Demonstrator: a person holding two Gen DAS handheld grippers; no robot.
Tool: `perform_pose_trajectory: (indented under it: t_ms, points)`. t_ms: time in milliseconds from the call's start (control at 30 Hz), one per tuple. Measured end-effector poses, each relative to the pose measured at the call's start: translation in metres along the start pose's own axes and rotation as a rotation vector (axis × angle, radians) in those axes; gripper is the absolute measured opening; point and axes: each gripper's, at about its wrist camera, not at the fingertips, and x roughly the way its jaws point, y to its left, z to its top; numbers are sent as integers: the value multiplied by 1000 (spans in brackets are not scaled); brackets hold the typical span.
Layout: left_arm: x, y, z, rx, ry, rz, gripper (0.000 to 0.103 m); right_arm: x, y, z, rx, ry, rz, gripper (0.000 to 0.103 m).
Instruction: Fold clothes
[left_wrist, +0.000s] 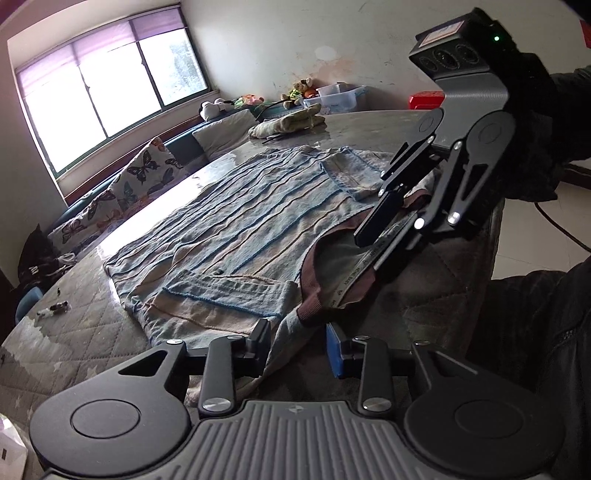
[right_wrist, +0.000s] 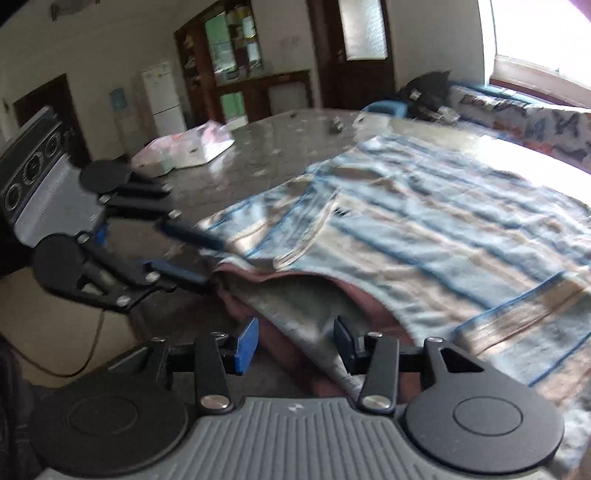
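Observation:
A blue and beige striped shirt (left_wrist: 240, 229) (right_wrist: 443, 229) lies flat on the table, sleeves folded in, its maroon collar (left_wrist: 332, 280) (right_wrist: 303, 295) toward me. My left gripper (left_wrist: 297, 349) (right_wrist: 212, 260) is open at the shirt's near shoulder. Cloth lies between its fingers, but the pads do not press on it. My right gripper (right_wrist: 295, 343) (left_wrist: 373, 254) is open too. It straddles the collar's edge, and the cloth passes between its blue-padded fingers (right_wrist: 245, 345) without being pinched.
The table carries a grey quilted mat (left_wrist: 74, 350). A folded pale cloth (left_wrist: 288, 125) lies at its far end, a small toy (left_wrist: 53, 308) and plastic bags (right_wrist: 184, 147) toward the other. A butterfly-print sofa (left_wrist: 140, 177) runs under the window. My dark sleeve (left_wrist: 535, 332) is beside the table edge.

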Motion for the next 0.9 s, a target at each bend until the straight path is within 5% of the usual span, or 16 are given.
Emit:
perform_pose_trajectory:
  t_ms: [200, 467, 900]
  points:
    - [5, -2, 2, 27, -12, -25, 34, -6, 5, 2, -34, -1, 4, 51]
    - [2, 2, 3, 2, -46, -20, 15, -3, 4, 4, -33, -1, 13, 51]
    - [-2, 4, 5, -29, -56, -12, 14, -8, 4, -3, -35, 16, -4, 52]
